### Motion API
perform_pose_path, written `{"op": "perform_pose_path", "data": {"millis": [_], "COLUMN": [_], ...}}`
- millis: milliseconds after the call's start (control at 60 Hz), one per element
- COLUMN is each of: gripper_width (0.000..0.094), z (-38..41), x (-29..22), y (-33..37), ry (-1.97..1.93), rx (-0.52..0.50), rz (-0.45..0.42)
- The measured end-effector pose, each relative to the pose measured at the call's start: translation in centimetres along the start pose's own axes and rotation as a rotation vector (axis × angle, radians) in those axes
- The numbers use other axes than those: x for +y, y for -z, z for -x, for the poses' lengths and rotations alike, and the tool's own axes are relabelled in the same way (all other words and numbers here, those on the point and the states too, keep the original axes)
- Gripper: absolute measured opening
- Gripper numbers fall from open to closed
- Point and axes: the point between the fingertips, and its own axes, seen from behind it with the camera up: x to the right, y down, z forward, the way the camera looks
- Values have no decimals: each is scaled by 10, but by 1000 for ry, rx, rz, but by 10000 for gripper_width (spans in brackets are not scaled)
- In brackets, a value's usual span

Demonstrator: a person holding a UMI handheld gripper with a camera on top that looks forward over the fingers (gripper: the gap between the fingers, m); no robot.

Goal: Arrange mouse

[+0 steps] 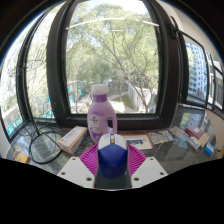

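A blue and white computer mouse [112,157] sits between my two fingers, its white front pointing away from me. My gripper [112,160] is shut on the mouse, and both magenta pads [92,159] press against its sides. The mouse is held above the desk [160,152], in front of a window. Its underside is hidden.
A pink and white bottle [101,115] stands just beyond the mouse. A cardboard box [72,138] lies to its left, with a black cable [40,148] looping further left. Papers [140,141] and clutter [195,135] lie to the right. A large window [110,50] fills the background.
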Motion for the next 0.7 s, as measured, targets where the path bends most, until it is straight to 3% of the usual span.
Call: {"op": "perform_pose_path", "data": {"millis": [83,167,333,383,467,700], "gripper_width": [364,404,507,571,854,852], "z": [29,45,61,61,58,56], "x": [64,94,140,137,127,80], "y": [-28,-41,-50,-48,-37,46], "ry": [27,32,-6,4,29,33], "rx": [-30,-44,-56,-48,-22,49], "rz": [118,195,287,279,277,221]}}
